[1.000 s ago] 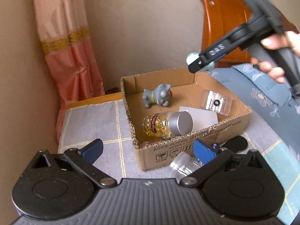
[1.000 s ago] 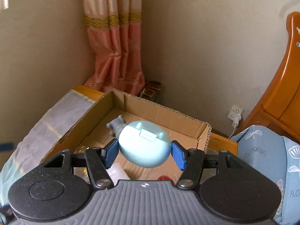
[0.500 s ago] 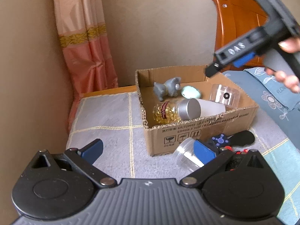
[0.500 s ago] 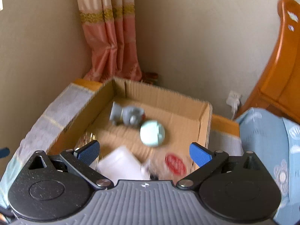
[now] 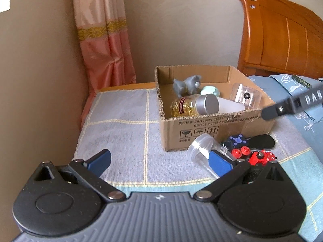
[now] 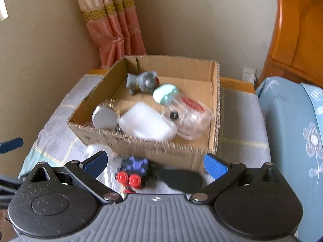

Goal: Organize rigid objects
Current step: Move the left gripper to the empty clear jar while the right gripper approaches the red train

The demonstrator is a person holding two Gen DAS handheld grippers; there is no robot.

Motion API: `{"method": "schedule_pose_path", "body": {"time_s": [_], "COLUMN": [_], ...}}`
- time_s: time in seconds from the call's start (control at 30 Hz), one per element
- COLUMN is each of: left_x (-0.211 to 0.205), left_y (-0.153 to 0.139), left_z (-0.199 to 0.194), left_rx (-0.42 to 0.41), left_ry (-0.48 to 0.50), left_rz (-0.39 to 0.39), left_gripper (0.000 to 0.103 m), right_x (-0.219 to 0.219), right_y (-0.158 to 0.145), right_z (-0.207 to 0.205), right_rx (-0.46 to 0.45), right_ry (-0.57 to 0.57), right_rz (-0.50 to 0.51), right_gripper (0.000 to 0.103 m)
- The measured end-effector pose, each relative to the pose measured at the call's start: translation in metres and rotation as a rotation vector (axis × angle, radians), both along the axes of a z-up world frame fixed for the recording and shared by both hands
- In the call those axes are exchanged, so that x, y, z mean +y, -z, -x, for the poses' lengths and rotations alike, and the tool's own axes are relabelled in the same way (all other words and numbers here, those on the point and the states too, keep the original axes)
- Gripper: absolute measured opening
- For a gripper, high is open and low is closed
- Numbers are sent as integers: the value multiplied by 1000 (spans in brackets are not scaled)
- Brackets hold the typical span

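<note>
Meanwhile the right gripper (image 6: 154,162) had just opened wide, nothing between its jaws; the left gripper (image 5: 159,160) gaped empty too. The pale-blue case (image 6: 165,93) lay inside the cardboard box (image 6: 161,147), just right of a grey figurine (image 6: 144,81).

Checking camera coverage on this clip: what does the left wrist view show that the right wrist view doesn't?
Left wrist only: a red toy beside the clear cup, and the box's printed front.
Right wrist only: a wall socket and a red-labelled clear container.
Both: cardboard box holding the grey figurine, pale blue case and silver-capped bottle.
</note>
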State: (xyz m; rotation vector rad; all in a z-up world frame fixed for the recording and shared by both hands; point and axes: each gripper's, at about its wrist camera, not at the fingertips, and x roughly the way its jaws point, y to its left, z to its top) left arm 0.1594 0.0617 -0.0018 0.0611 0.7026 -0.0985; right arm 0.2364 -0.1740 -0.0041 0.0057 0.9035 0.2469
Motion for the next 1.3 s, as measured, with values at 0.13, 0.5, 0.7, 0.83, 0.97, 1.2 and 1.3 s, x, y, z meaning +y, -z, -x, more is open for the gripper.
{"method": "schedule_pose_path", "body": {"time_s": [0.13,0.5,0.7,0.83,0.97,1.2,1.3], "left_x": [-2,-5,-3,-4,-3,2,4], "left_y": [2,8,7,8,8,10,11], "left_z": [4,12,14,15,16,17,17], "left_rx": [6,24,20,21,20,26,32], "left_ry": [0,3,8,12,14,9,9], "left_rz": [-5,-22,-15,-14,-9,-4,3], "left_gripper": [102,102,102,102,102,102,102], "right_x": [-3,-15,-18,-13,-2,34,49], "right_y": [17,55,57,57,55,70,81], "right_z": [10,11,27,42,59,76,72], "right_rx": [14,85,117,122,110,98,98], "right_ry": [46,97,74,51,-4,-111,-114], "right_rz": [16,-20,-83,-57,-29,61,106], "right_gripper": [103,103,103,103,103,103,103]}}
